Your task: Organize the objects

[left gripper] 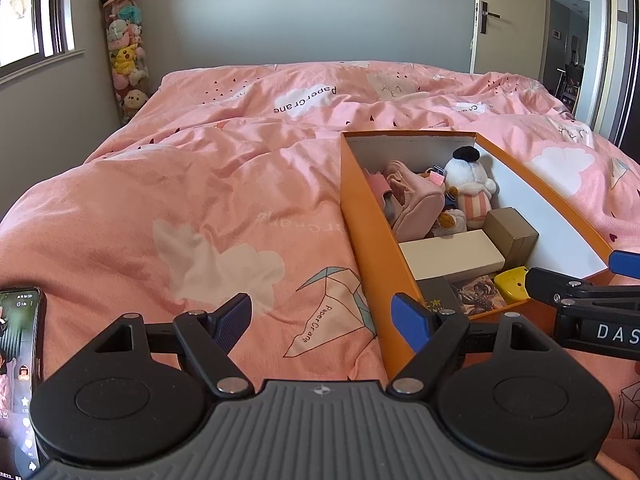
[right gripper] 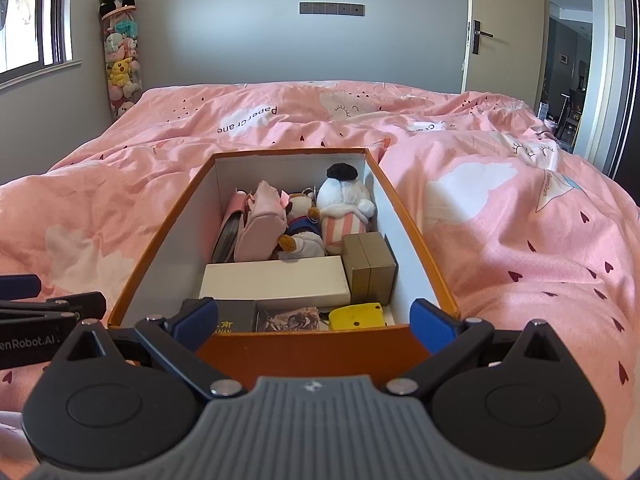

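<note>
An orange box (right gripper: 416,236) with white inner walls lies open on the pink bed; it also shows in the left wrist view (left gripper: 360,208). Inside are a white plush with a black hat (right gripper: 344,200), a pink pouch (right gripper: 260,228), a small brown plush (right gripper: 300,216), a long white box (right gripper: 276,284), a tan box (right gripper: 370,266), a yellow object (right gripper: 356,316), a dark box (right gripper: 236,320) and a picture card (right gripper: 288,318). My right gripper (right gripper: 316,320) is open and empty at the box's near end. My left gripper (left gripper: 324,320) is open and empty over the duvet, left of the box.
A pink duvet (left gripper: 180,200) covers the whole bed. A phone with a lit screen (left gripper: 18,360) lies at the near left. A tall column of plush toys (left gripper: 124,44) stands in the far left corner. A door (right gripper: 500,28) stands open at the far right.
</note>
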